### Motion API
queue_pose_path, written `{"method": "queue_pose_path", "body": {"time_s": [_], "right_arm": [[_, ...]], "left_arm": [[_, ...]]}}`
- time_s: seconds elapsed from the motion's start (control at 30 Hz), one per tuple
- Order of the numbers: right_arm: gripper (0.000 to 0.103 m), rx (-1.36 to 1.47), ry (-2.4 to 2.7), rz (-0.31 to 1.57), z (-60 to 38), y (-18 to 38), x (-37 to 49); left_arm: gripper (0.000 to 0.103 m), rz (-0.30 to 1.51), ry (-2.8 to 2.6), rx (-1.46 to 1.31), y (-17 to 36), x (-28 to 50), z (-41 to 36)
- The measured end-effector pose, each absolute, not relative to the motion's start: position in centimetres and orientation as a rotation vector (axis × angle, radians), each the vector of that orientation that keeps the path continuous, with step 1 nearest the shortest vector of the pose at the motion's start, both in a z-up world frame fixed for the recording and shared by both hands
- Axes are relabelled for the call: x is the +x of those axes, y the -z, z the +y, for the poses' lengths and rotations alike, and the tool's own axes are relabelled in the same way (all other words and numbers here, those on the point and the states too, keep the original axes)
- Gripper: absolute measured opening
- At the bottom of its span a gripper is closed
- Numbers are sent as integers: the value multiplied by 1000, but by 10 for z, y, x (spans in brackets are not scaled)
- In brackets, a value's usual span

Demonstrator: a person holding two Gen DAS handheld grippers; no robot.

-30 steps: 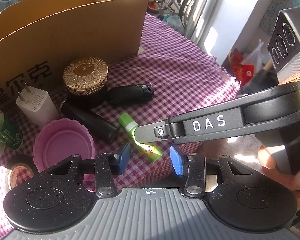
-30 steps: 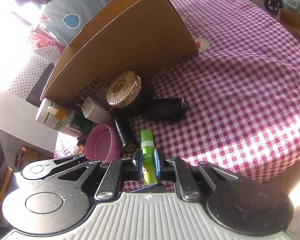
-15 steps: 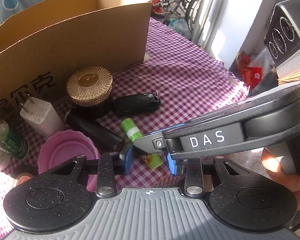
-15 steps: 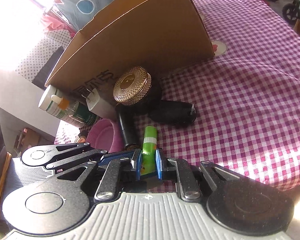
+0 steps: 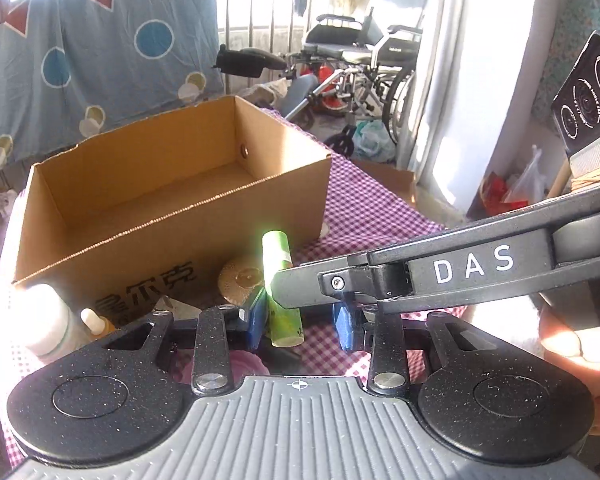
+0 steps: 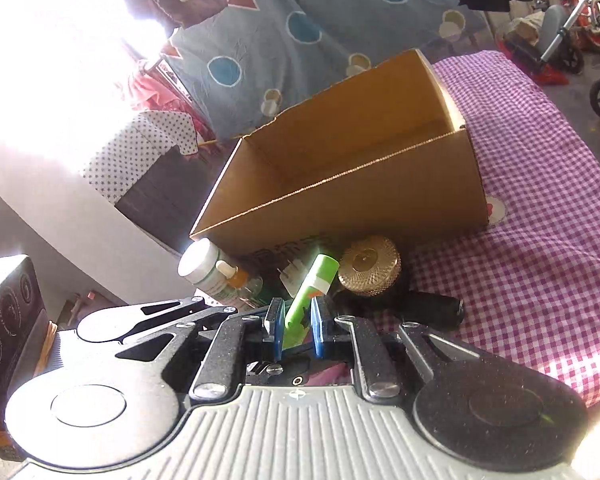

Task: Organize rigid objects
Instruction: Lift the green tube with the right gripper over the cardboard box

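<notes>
Green tube (image 6: 310, 288) sat pinched in the right gripper (image 6: 294, 330), lifted off the checked cloth (image 6: 540, 240) just near of the cardboard box (image 6: 340, 200), tilted toward it. The left gripper (image 5: 300, 320) had narrowed (nothing clamped), its blue pads (image 5: 345, 328) flanking the tube's lower end.

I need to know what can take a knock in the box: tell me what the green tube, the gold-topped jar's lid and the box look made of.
Green tube: looks like smooth plastic, glossy, glaring in the sun, with a white band.
Gold lid: metallic gold finish with fine knurled ridges; metal or plated plastic, cannot tell which.
Cardboard box: matte brown corrugated cardboard, fluting visible along the cut rim.
</notes>
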State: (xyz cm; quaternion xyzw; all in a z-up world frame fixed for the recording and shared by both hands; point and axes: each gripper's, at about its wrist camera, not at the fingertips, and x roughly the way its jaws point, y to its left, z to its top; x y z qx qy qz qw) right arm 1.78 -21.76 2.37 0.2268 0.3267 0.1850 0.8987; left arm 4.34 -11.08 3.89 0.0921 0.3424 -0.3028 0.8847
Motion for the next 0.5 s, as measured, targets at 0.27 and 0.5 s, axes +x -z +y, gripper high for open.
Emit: {"method": "queue_pose_path", "body": {"time_s": [0.27, 0.5], "right_arm": [[15, 421, -535, 635, -185, -77, 119], [15, 542, -577, 875, -176, -49, 230]], "left_arm": [[34, 687, 494, 166, -88, 108, -77], [34, 900, 424, 146, -61, 192, -62]]}}
